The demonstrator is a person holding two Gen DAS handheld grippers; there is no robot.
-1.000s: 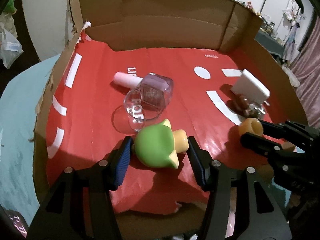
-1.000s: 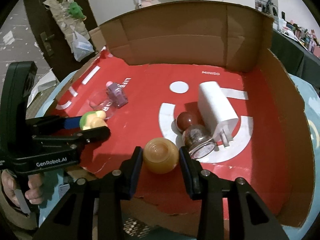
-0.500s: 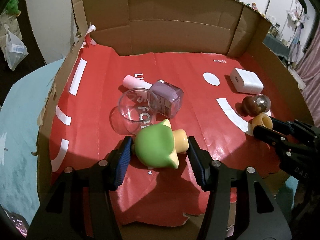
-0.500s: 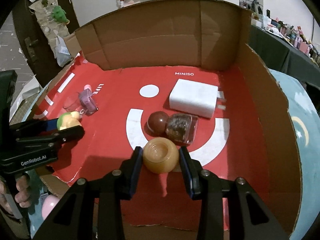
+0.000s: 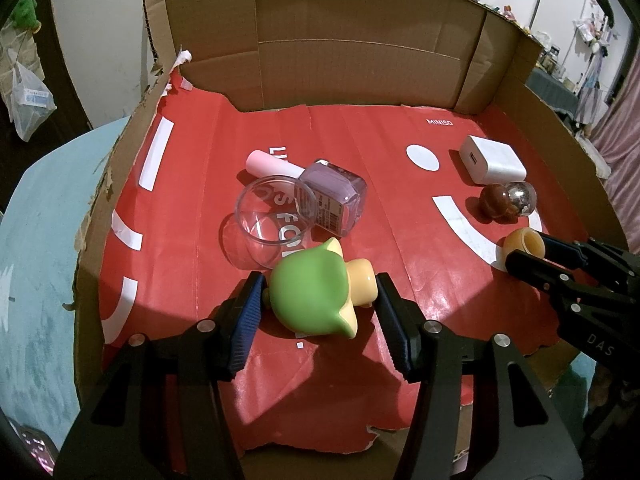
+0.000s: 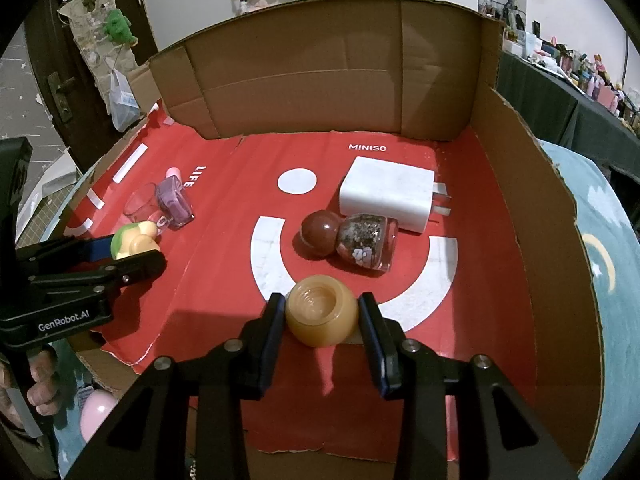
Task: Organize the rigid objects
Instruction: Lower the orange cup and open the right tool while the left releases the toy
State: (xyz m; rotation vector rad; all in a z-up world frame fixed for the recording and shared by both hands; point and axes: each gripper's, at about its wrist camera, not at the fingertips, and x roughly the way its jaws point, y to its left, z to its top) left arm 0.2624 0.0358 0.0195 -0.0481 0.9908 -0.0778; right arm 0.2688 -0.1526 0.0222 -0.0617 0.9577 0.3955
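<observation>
Left wrist view: left gripper (image 5: 318,300) clamped on the green-and-yellow toy (image 5: 312,296), blue pads pressed on both sides, toy at the near edge of the red sheet (image 5: 360,152). Right wrist view: right gripper (image 6: 322,314) clamped on the amber round jar (image 6: 322,310), open mouth facing up toward the camera, also near the front edge, over the white arc print.

Clutter just behind the toy: clear glass cup (image 5: 272,216) lying on its side, lilac nail polish bottle (image 5: 334,198) leaning against its rim, pink cap (image 5: 266,164) pointing back left. Cup nearly touches the toy.

Just behind the jar: glitter-filled bottle with a brown ball cap (image 6: 348,238) on its side, and right behind that, touching or nearly so, the white charger (image 6: 386,194), prongs pointing right.

The two groups sit well apart, left vs right half of the sheet.

Surface: red MINISO-printed sheet lining the floor of a cut-open cardboard box (image 5: 360,60); back and side walls stand, front is low and torn. Box rests on a light blue cloth (image 6: 608,280) with moon-and-star print.

Room: dim, white wall behind, plastic bag (image 5: 30,100) hanging at left, cluttered shelves at far right. A person's fingers (image 6: 40,384) on the left gripper's handle show in the right wrist view.
</observation>
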